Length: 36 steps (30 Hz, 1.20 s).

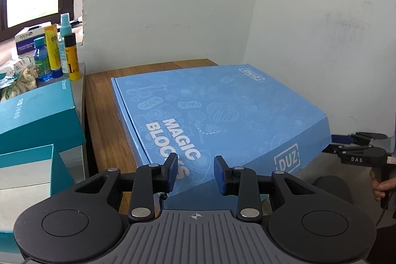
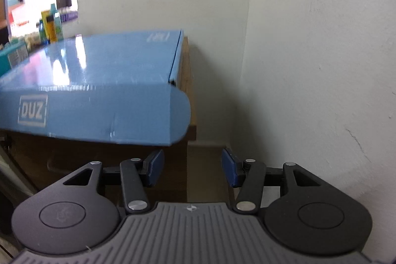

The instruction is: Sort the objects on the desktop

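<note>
A large flat blue "Magic Blocks" box (image 1: 222, 115) lies on the wooden desk (image 1: 104, 120) in the corner by the white wall, its near edge overhanging the desk front. My left gripper (image 1: 195, 172) is open and empty, just in front of and above the box's near edge. My right gripper (image 2: 193, 167) is open and empty, below the box's right front corner (image 2: 138, 113), and not touching it. It also shows at the right of the left wrist view (image 1: 346, 140).
Teal boxes (image 1: 37, 113) stand left of the desk on a grey surface. Behind them are several bottles and tubes (image 1: 59, 51) and crumpled wrappers (image 1: 22, 78). White walls (image 2: 309, 53) close the corner behind and to the right.
</note>
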Motion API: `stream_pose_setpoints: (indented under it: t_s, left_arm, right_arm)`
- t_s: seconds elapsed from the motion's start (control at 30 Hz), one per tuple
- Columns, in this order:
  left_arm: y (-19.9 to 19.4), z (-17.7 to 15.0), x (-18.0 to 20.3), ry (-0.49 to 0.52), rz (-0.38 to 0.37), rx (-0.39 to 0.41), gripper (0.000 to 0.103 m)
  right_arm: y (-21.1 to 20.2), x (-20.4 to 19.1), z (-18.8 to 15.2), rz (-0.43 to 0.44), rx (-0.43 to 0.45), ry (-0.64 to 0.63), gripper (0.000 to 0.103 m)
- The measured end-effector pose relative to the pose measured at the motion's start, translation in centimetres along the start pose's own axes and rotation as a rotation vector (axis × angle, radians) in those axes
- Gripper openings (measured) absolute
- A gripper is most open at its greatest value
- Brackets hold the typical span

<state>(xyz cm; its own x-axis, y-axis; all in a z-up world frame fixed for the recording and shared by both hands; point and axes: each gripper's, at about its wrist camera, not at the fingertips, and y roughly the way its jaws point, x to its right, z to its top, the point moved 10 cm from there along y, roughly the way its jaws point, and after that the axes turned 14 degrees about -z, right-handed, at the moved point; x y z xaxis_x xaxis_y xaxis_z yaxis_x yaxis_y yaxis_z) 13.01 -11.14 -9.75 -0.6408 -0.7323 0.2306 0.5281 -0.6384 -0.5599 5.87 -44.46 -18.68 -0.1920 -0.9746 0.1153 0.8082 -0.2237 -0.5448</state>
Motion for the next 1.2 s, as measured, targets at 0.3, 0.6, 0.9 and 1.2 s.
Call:
stream_pose_setpoints:
  t_s: [0.3, 0.6, 0.9, 1.2]
  left_arm:
    - [-0.4, -0.5, 0.2, 0.039, 0.006, 0.004, 0.036]
    - [-0.3, -0.5, 0.3, 0.032, 0.009, -0.002, 0.037]
    - [-0.1, -0.3, 0.7, 0.043, 0.015, -0.022, 0.041]
    - [3.9, 1.6, 4.4, 0.111, -0.09, -0.046, 0.044]
  right_arm:
    - [-1.2, 0.9, 0.4, 0.071, 0.086, 0.077, 0.037]
    - [-2.1, 0.9, 0.9, 0.09, 0.153, 0.074, 0.014]
    - [-1.1, 0.8, 0.9, 0.07, 0.211, 0.083, 0.014]
    - [-1.4, 0.7, 0.9, 0.073, 0.237, 0.093, 0.014]
